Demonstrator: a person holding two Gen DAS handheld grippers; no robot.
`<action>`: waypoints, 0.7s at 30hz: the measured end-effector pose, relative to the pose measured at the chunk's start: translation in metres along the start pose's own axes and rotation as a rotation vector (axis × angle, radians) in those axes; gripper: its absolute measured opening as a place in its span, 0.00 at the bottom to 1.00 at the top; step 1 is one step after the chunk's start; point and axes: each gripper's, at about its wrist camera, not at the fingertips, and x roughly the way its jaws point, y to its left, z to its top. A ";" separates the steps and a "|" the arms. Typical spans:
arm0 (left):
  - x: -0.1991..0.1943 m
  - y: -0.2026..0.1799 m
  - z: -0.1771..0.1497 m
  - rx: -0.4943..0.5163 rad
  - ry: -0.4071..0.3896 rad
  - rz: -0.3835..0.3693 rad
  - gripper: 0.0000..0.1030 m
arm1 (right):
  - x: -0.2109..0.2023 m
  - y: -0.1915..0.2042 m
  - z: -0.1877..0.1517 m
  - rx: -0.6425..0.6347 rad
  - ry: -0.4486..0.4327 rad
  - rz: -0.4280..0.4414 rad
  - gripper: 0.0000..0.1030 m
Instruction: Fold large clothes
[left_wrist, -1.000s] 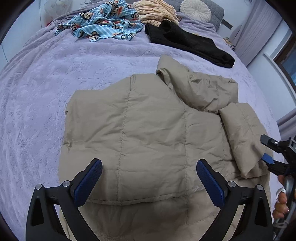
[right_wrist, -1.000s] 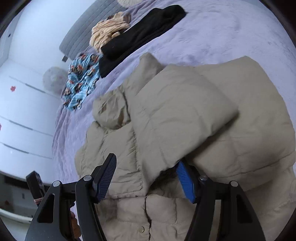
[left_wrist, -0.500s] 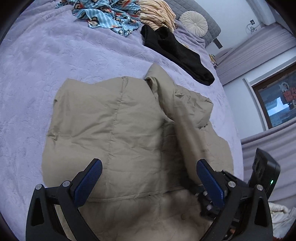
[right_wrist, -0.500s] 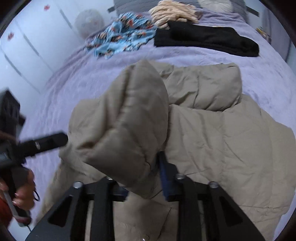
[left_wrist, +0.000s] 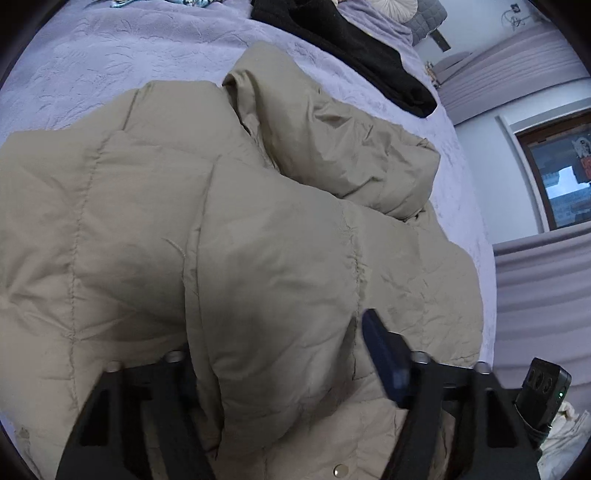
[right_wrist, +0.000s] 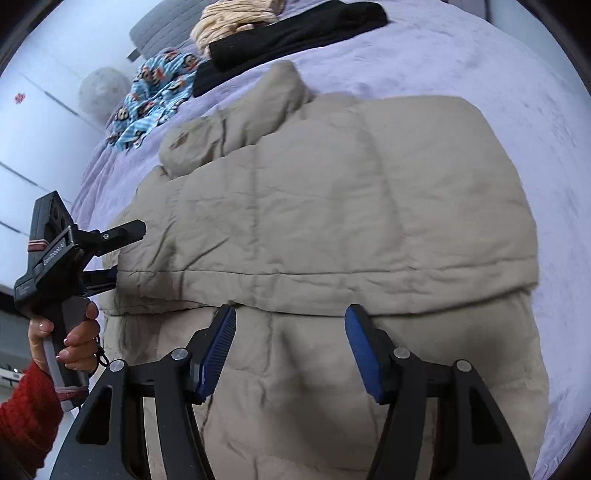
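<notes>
A beige puffer jacket lies on the lavender bed, one side folded over its body. In the left wrist view the jacket fills the frame, and a thick fold of it sits between my left gripper's jaws, hiding the left finger. In the right wrist view my left gripper has its jaws set around the jacket's left edge with a gap between them; whether it grips is unclear. My right gripper is open and empty, just in front of the folded edge.
A black garment, a blue cartoon-print garment and a cream striped one lie at the far end of the bed. A grey headboard and white wardrobe doors stand behind. A window is on the right.
My right gripper carried the sleeve side over the jacket body, let it go and opened. My left gripper moved in close and its jaws narrowed around a fold of the jacket.
</notes>
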 end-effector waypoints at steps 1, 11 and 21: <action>0.004 -0.005 0.002 0.007 0.018 -0.003 0.14 | -0.001 -0.006 -0.002 0.014 -0.002 0.010 0.63; -0.088 -0.023 0.017 0.030 -0.219 -0.132 0.08 | 0.005 -0.013 0.009 -0.059 -0.042 -0.013 0.63; -0.018 0.023 -0.016 0.018 -0.058 0.050 0.08 | 0.010 -0.073 0.033 -0.053 -0.067 -0.076 0.54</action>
